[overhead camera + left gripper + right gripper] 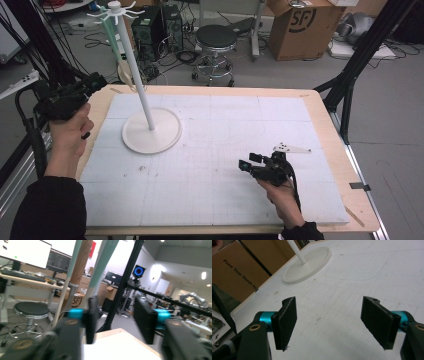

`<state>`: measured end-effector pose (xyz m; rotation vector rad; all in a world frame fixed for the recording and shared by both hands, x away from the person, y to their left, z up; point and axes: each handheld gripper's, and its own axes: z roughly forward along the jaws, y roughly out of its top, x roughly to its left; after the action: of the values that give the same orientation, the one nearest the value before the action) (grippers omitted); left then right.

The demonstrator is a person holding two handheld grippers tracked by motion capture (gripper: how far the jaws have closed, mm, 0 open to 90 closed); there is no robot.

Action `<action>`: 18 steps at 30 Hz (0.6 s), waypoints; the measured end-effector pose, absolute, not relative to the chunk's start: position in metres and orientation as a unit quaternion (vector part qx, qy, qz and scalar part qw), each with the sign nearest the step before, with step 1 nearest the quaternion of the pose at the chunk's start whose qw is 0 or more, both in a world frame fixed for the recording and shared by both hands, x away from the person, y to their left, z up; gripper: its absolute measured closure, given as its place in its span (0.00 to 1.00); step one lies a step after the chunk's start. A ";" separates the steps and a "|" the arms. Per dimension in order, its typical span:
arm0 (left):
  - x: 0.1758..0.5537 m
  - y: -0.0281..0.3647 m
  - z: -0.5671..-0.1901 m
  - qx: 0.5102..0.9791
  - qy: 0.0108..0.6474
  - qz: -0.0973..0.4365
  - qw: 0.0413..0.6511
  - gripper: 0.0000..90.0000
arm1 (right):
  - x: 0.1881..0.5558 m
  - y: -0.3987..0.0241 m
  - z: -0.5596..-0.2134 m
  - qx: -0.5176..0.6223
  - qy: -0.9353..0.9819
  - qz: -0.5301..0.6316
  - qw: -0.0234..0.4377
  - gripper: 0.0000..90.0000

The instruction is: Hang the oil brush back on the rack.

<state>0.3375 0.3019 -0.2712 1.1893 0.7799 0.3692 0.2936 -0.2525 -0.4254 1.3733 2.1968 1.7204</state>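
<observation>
Workshop floor behind the table strewn with cables, with a black round stool (215,37), a cardboard box (298,25) and dark computer towers (157,25) beyond the far edge. Nearer, a pale wooden table (325,115) topped by a white gridded foam board (225,150). Standing on the board's left half, a white hanging rack (140,80): round flat base, slim upright pole, ring of short hooks at the top, with a mint-green utensil with a wooden handle (114,40) dangling from one hook on the rack's left. Held up beside that pole at the table's left edge, the left gripper (92,82), pointing toward the rack; seen along its own jaws, mint-green and wooden handles (80,270) just ahead and above, jaws parted with nothing between them. Resting low over the board's right front area, well apart from the rack, the right gripper (246,164), aimed toward the rack's base (308,263); jaws spread wide over bare board, gripping nothing.
</observation>
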 end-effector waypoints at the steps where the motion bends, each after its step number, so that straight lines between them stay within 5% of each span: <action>1: 0.337 0.302 -0.272 0.544 0.355 0.167 0.741 0.57 | 0.293 -0.252 -0.425 0.444 0.705 0.553 0.013 0.30; 18: 0.313 0.300 -0.298 0.561 0.328 0.187 0.737 0.26 | 0.293 -0.250 -0.425 0.446 0.702 0.555 0.019 0.25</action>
<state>0.3133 0.2998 -0.2981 1.2311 0.7210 0.4099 0.2934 -0.2502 -0.4248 1.3840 2.1795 1.7239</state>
